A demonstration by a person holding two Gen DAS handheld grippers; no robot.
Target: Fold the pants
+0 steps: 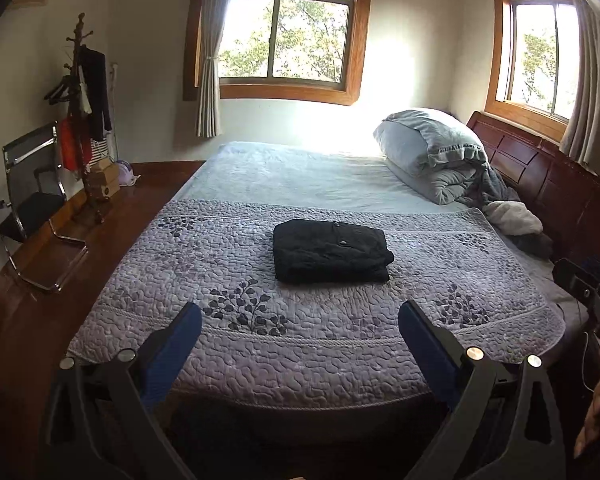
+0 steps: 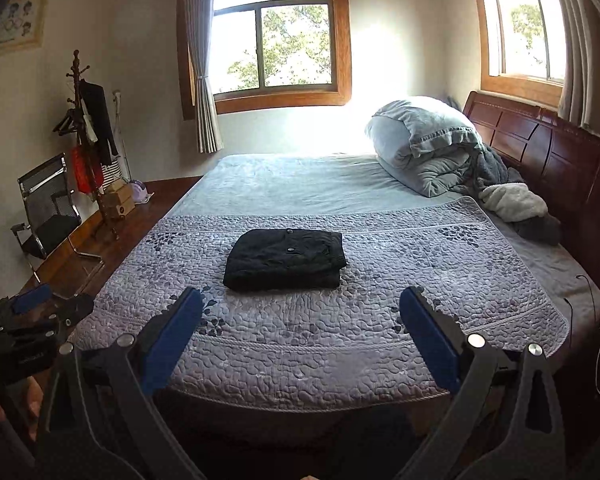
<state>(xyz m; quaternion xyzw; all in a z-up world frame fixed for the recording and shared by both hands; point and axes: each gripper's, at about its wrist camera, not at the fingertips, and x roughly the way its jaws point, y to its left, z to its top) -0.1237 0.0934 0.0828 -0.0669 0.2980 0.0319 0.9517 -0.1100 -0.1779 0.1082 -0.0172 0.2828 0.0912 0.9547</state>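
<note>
Black pants (image 1: 330,251) lie folded into a compact rectangle on the purple quilt (image 1: 260,344) in the middle of the bed; they also show in the right wrist view (image 2: 286,259). My left gripper (image 1: 300,316) is open and empty, held back near the foot of the bed, well short of the pants. My right gripper (image 2: 300,300) is open and empty too, at about the same distance. The left gripper also shows at the left edge of the right wrist view (image 2: 32,300). Part of the right gripper's body (image 1: 588,292) shows at the right edge of the left wrist view.
A folded grey duvet (image 1: 432,152) and crumpled clothes (image 1: 512,216) lie by the dark wooden headboard (image 1: 540,168) on the right. A chair (image 1: 32,200) and a coat stand (image 1: 86,120) stand on the wooden floor at left. Two windows are behind.
</note>
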